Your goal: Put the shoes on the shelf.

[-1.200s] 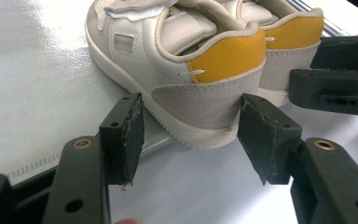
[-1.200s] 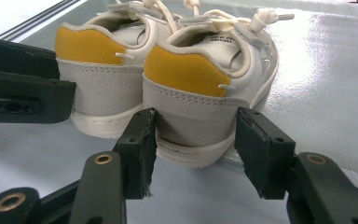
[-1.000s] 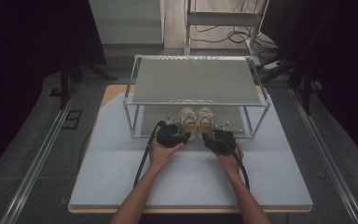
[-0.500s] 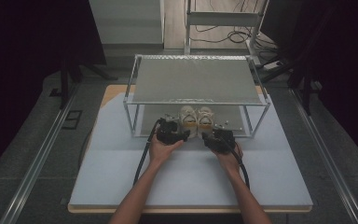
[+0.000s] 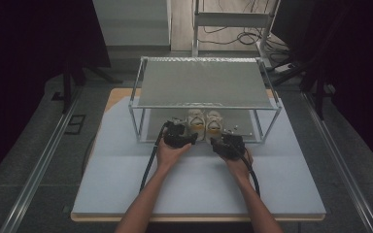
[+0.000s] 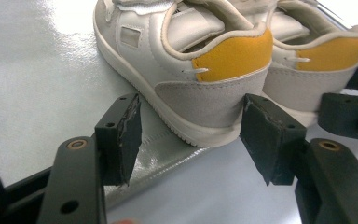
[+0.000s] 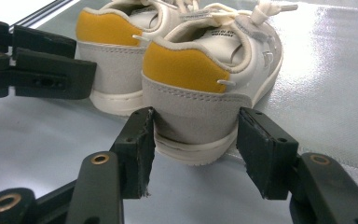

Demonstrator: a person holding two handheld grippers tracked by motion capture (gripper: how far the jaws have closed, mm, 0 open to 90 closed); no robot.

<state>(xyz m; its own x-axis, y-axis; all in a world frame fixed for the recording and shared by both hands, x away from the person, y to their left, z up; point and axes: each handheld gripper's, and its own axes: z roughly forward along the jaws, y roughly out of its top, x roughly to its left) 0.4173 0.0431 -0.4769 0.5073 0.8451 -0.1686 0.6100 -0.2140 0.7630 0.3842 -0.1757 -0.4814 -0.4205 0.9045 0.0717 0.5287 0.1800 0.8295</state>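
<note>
I am setting the pair of small shoes on the rack (image 5: 141, 104)'s lower shelf, my left claw (image 6: 191, 126) gaping loose beside the left shoe (image 6: 186, 60)'s heel while my right claw (image 7: 193, 140) is pinching the right shoe (image 7: 205, 65)'s heel, so next I am probably letting go and backing both claws straight out.

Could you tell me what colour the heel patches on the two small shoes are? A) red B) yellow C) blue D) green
B: in the left gripper view both shoes carry a yellow patch at the back of the collar, above a grey heel panel, and the right gripper view shows the same.
</note>
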